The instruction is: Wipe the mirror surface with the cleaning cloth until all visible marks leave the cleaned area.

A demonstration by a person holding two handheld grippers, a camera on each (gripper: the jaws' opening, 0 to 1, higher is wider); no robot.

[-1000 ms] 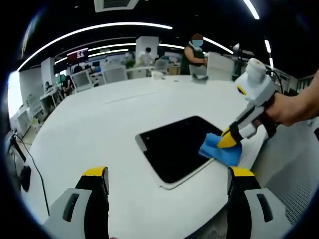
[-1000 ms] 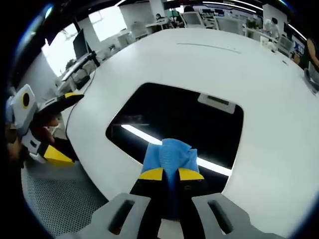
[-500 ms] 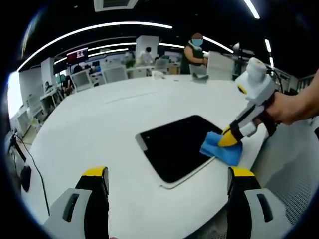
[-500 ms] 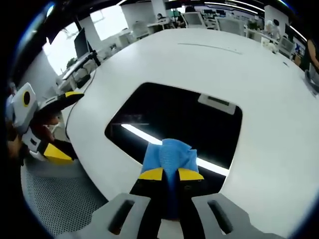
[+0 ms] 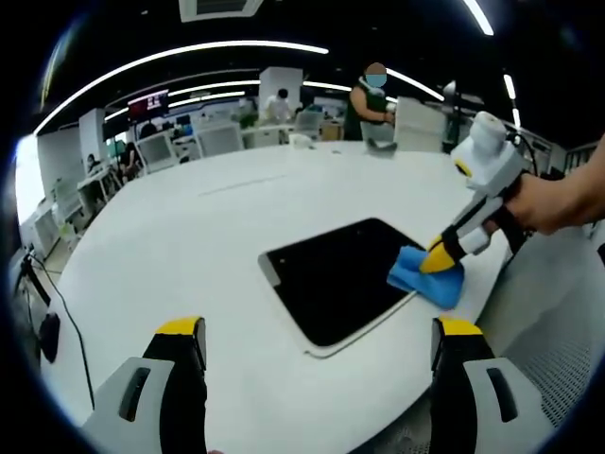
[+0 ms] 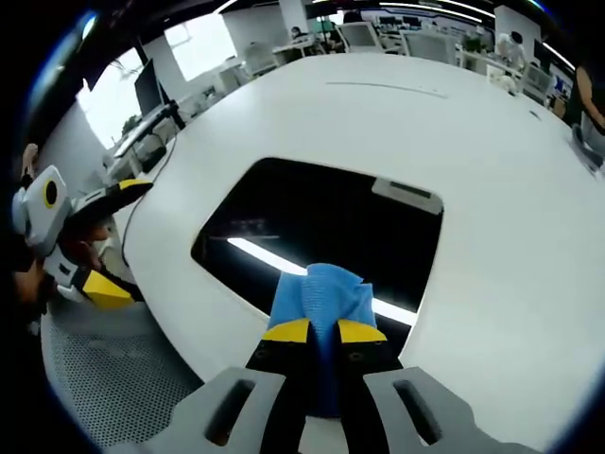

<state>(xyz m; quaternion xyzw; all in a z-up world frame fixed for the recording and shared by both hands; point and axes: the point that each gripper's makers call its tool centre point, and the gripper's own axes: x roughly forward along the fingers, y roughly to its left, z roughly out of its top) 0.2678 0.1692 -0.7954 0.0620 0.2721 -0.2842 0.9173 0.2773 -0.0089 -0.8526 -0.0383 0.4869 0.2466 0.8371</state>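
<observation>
The mirror [image 5: 336, 288] lies flat on the white table [image 5: 189, 236], near its edge. The right gripper [image 6: 324, 330], clenched on the blue cleaning cloth [image 6: 321, 291], presses it at the mirror's near edge. The left gripper [image 5: 317, 331] hangs released above the table. Wiping well calls for overlapping strokes with flat contact. Compared with a second ago, the cloth has slid slightly toward the mirror's edge.

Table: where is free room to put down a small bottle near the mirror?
The white table is bare between the mirror and the left gripper, and beyond the mirror's far edge. It is crowded at the near corner, where the right gripper presses the blue cloth.
</observation>
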